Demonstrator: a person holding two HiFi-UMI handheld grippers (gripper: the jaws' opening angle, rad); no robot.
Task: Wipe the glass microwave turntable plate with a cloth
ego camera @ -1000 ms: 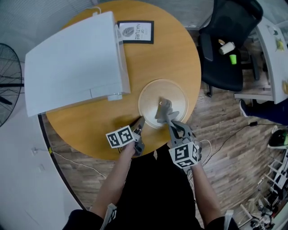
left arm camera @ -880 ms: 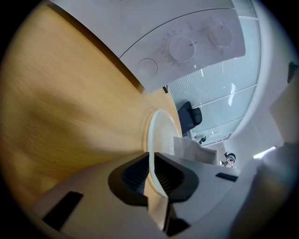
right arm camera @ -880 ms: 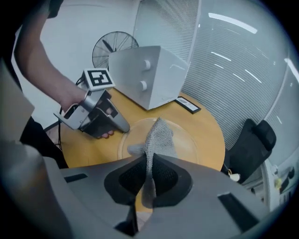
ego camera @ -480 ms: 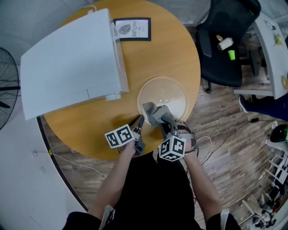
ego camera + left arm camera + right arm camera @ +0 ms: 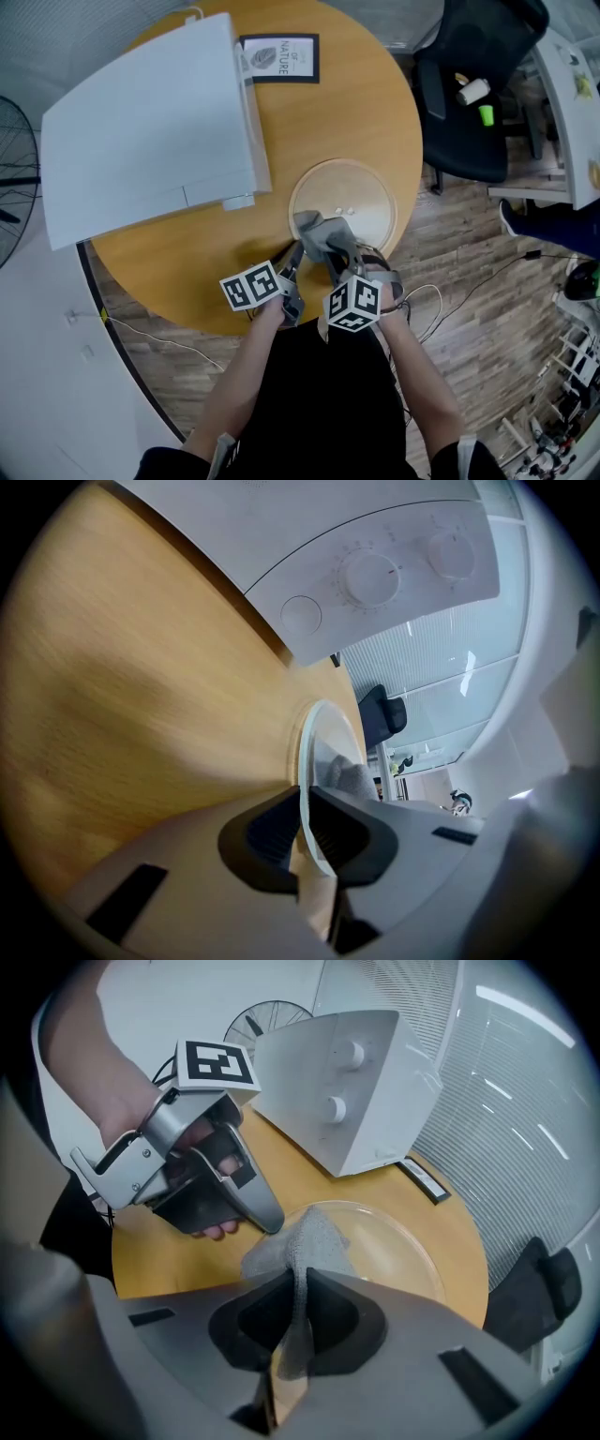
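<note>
The clear glass turntable plate (image 5: 364, 192) lies flat on the round wooden table (image 5: 366, 103), right of the white microwave (image 5: 141, 122). My left gripper (image 5: 296, 253) is shut on the plate's near-left rim; the left gripper view shows the rim (image 5: 323, 733) standing between the pads. My right gripper (image 5: 332, 257) is shut on a grey cloth (image 5: 319, 232), and the cloth's free end rests on the near-left part of the plate (image 5: 398, 1251). In the right gripper view the cloth (image 5: 305, 1241) bunches up just in front of the jaws, close to the left gripper (image 5: 269, 1220).
A black-framed card (image 5: 281, 58) lies at the table's far side. A black office chair (image 5: 469, 94) stands to the right, a fan (image 5: 14, 178) at the far left. The table's near edge runs just under both grippers.
My right gripper has come down and toward the near-left of the plate, rolling as it went, and brought the cloth onto the glass. The left gripper has stayed on the rim.
</note>
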